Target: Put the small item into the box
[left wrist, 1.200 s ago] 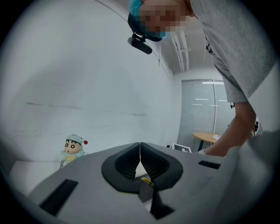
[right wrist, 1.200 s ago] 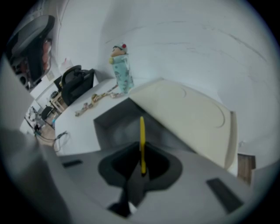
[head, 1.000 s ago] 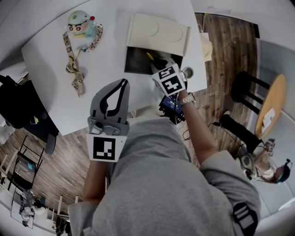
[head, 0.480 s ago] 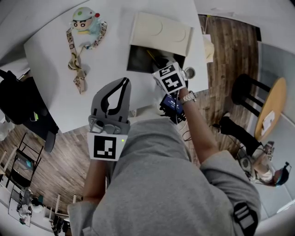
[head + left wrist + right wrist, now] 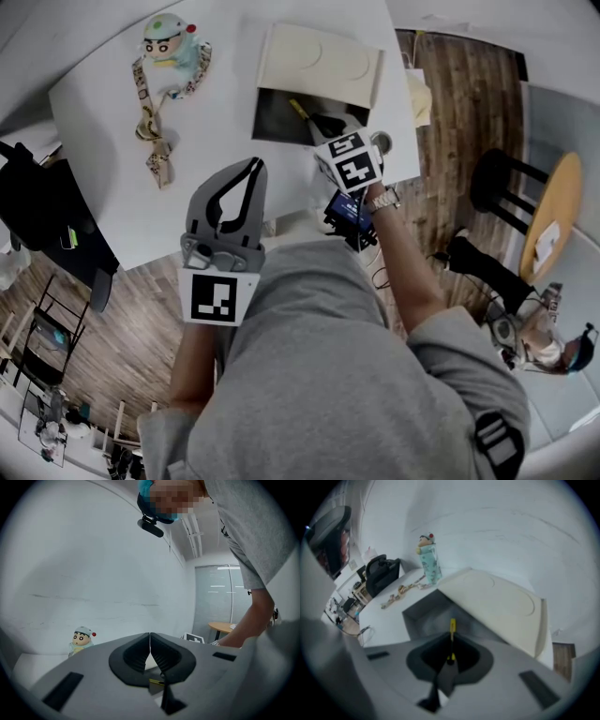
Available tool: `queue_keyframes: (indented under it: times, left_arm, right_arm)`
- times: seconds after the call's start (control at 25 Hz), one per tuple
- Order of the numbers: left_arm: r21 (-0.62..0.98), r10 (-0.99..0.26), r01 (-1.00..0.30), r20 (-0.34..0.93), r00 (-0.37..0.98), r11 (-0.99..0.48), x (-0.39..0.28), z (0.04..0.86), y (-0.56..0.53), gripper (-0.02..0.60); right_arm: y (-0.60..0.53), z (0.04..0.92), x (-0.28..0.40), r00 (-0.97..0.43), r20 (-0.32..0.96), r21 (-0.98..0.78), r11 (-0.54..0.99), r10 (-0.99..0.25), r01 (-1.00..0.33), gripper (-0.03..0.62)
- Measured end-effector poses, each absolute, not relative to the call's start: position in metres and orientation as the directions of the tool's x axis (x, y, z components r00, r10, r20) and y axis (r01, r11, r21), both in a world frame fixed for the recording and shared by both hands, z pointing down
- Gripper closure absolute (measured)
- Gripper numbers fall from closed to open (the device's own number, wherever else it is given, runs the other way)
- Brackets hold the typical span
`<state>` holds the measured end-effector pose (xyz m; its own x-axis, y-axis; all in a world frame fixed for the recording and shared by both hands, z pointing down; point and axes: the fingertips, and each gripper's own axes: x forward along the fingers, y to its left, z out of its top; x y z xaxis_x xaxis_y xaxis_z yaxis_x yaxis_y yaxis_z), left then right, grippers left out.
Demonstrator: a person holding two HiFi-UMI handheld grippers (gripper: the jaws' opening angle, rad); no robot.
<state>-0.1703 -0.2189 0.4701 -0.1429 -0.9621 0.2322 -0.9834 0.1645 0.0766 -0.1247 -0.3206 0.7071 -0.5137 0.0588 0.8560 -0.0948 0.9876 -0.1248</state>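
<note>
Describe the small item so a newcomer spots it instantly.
On the white table, find the open box with its cream lid tipped back. Over its dark interior the right tongs grip a thin stick, straight and bright yellow against the dark.

Grey shirt (image 5: 319, 375), wristwatch (image 5: 382, 200), grey left gripper (image 5: 251, 167)

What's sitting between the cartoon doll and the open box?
Nothing; only bare white table lies between the cartoon-boy doll and cream open-lidded box, per head view.
</note>
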Motion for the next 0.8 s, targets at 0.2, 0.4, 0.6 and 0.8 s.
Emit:
queue_keyframes:
  times: [0.2,0.4,0.6,0.8]
  left_arm:
    - [0.067,-0.966,-0.985,0.217,-0.138,0.156,-0.159,0.465,-0.217,0.548]
    - [0.102,-0.967,-0.98,0.209,-0.147,0.171,-0.149,0.462,-0.211,0.548]
    - [0.096,-0.97,-0.981,0.194,-0.146,0.167,-0.133,0.458,-0.21,0.548]
    - [0.105,-0.972,-0.981,0.19,-0.139,0.16,-0.11,0.457,-0.208,0.548]
  right_arm:
    - [-0.32,0.695,-0.12,-0.559,0.828,-0.12,0.988,0.044,-0.1,0.56]
    - [-0.315,0.679,-0.107,-0.579,0.813,-0.135,0.987,0.062,-0.084,0.561]
    - [-0.309,0.662,-0.09,-0.608,0.791,-0.153,0.985,0.075,-0.077,0.562]
    - [-0.308,0.65,-0.071,-0.64,0.766,-0.161,0.983,0.065,-0.092,0.56]
